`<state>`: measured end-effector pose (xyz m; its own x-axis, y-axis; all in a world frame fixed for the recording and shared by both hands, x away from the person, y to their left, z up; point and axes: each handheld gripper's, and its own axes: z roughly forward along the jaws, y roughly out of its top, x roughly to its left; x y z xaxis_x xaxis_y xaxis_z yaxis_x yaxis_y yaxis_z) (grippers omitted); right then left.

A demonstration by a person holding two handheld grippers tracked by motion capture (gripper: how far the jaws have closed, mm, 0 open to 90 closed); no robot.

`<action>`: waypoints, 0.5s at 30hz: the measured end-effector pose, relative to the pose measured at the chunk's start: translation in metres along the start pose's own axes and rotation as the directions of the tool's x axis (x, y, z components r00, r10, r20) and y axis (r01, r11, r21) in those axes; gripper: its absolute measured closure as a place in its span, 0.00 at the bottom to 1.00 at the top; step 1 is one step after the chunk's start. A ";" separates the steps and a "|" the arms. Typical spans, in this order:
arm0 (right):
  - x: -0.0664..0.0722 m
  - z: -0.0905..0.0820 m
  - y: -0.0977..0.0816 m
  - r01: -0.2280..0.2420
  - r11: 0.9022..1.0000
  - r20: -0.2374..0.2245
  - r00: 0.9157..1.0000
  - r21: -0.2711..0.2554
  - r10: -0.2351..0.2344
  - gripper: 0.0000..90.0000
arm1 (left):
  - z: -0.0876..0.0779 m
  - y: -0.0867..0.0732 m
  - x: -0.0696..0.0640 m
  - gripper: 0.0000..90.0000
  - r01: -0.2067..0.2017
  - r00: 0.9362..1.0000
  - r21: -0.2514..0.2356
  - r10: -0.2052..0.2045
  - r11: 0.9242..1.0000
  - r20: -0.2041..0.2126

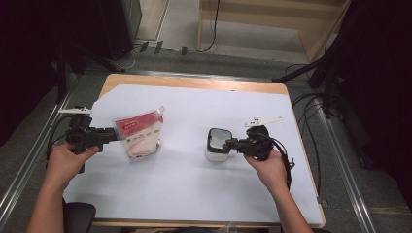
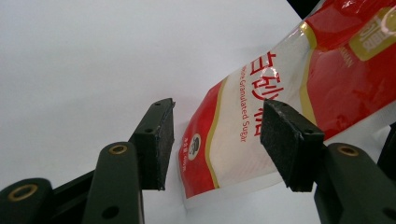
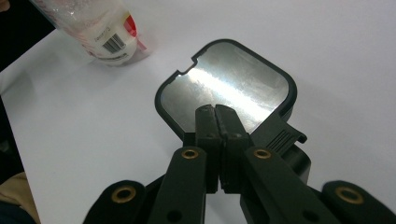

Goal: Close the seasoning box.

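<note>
Red sugar pouch (image 2: 261, 116) lying between our open left claw (image 2: 217, 140), our right claw (image 3: 217, 112) pinching shut over the container's black lid (image 3: 233, 79).

Glossy plastic sugar pouch (image 2: 261, 116); shiny metal lid (image 3: 224, 88), matt black plastic rim.

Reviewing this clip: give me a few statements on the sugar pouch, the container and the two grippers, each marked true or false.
1. The left gripper has its jaws apart, with the sugar pouch between them. True.
2. The right gripper stands wide open. False: its jaws are shut together over the container's lid.
3. The pouch is blue and green. False: it is red, white and gold.
4. The lid's inner face is shiny and reflective. True.
5. The container lies left of the pouch in the high view. False: it lies to the right.
</note>
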<state>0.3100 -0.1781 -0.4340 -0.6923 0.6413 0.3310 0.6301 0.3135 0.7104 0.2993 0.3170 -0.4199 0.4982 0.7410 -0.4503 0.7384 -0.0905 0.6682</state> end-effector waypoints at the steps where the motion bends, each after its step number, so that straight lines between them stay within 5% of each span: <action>1: 0.000 0.000 0.000 0.002 1.000 0.000 1.000 -0.001 -0.002 0.98 | 0.000 0.000 0.000 0.51 -0.001 1.000 0.000 0.001 1.000 0.000; 12: 0.001 -0.009 0.003 0.041 0.998 0.013 0.999 -0.044 -0.040 0.87 | 0.000 -0.001 0.000 0.50 0.000 1.000 -0.003 0.000 1.000 -0.009; 15: -0.003 -0.013 0.002 0.019 0.999 0.015 1.000 -0.051 -0.019 0.80 | 0.000 -0.001 0.000 0.49 0.000 1.000 0.000 0.000 1.000 -0.012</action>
<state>0.3088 -0.1882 -0.4253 -0.6987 0.6456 0.3084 0.5977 0.2897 0.7476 0.2989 0.3173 -0.4204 0.4927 0.7490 -0.4431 0.7385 -0.0905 0.6681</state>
